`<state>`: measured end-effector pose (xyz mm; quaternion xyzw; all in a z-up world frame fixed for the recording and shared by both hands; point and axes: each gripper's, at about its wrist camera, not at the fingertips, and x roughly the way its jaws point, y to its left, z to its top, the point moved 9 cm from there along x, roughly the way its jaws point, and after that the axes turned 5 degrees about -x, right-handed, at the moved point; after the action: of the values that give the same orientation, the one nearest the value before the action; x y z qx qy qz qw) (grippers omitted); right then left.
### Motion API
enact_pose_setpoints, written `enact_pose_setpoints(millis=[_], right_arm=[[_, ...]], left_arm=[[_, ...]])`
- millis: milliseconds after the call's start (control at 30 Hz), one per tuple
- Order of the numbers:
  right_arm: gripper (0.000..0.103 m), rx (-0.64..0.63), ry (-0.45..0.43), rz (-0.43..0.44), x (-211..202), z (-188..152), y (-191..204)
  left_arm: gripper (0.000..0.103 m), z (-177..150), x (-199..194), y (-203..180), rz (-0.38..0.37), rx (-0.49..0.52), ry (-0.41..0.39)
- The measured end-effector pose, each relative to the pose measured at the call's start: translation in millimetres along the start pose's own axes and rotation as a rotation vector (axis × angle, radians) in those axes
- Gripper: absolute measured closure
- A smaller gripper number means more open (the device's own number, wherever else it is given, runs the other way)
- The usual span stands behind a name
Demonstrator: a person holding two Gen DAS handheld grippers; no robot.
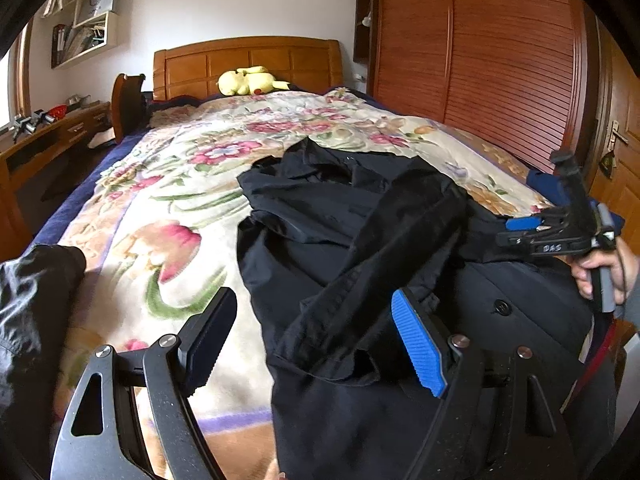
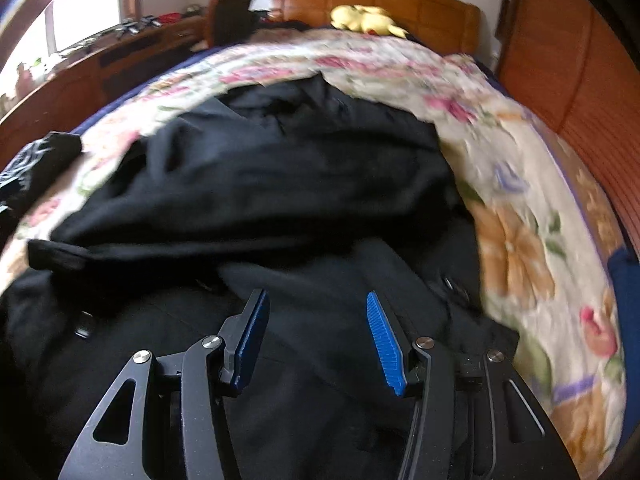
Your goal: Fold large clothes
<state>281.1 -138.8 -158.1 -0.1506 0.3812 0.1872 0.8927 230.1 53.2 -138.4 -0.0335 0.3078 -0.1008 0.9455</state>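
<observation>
A large black buttoned cloth garment [image 1: 360,240] is seen crumpled on the floral blanket [image 1: 160,208], filling the centre and lower right of the left wrist view. One long black sleeve or strip of it is draped diagonally from upper right down toward the lower centre.

The left gripper [image 1: 316,344] is held low at the bottom of the frame, its jaws spread wide. The blue ribbed pad [image 1: 418,346] lies over the garment's left part; the dark pad at lower left is over bare blanket. The garment's left edge runs between them. No cloth is seen pinched; contact of the blue pad with the cloth cannot be told.

In the right wrist view, which is blurred, the right gripper [image 2: 316,340] is pointed down at the garment [image 2: 280,184], its jaws parted about halfway and nothing clamped between the blue pads. Black cloth with a button is seen beneath and beyond them. In the left wrist view the same gripper [image 1: 520,226] appears at the right edge, held by a hand [image 1: 600,268], at the garment's right side.

A second dark garment [image 1: 36,304] lies at the left edge. Bare blanket is open to the left and beyond the garment, up to a yellow plush toy [image 1: 248,80] at the wooden headboard [image 1: 248,60]. A slatted wooden wardrobe [image 1: 500,60] borders the bed at the right.
</observation>
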Motion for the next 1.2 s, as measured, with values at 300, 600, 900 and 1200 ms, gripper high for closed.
enact_pose_setpoints(millis=[300, 600, 900, 1200], right_arm=[[0.046, 0.124, -0.016, 0.083, 39, -25, -11], [0.041, 0.114, -0.052, 0.082, 41, -26, -5], [0.04, 0.111, -0.061, 0.084, 37, -33, -8], [0.039, 0.115, -0.064, 0.087, 38, -31, -6]], left_arm=[[0.022, -12, 2, -13, -0.031, 0.014, 0.035], [0.048, -12, 1, -33, -0.011, 0.051, 0.037], [0.087, -37, 25, -39, 0.011, 0.073, 0.168], [0.099, -55, 0, -69, -0.025, 0.078, 0.161]])
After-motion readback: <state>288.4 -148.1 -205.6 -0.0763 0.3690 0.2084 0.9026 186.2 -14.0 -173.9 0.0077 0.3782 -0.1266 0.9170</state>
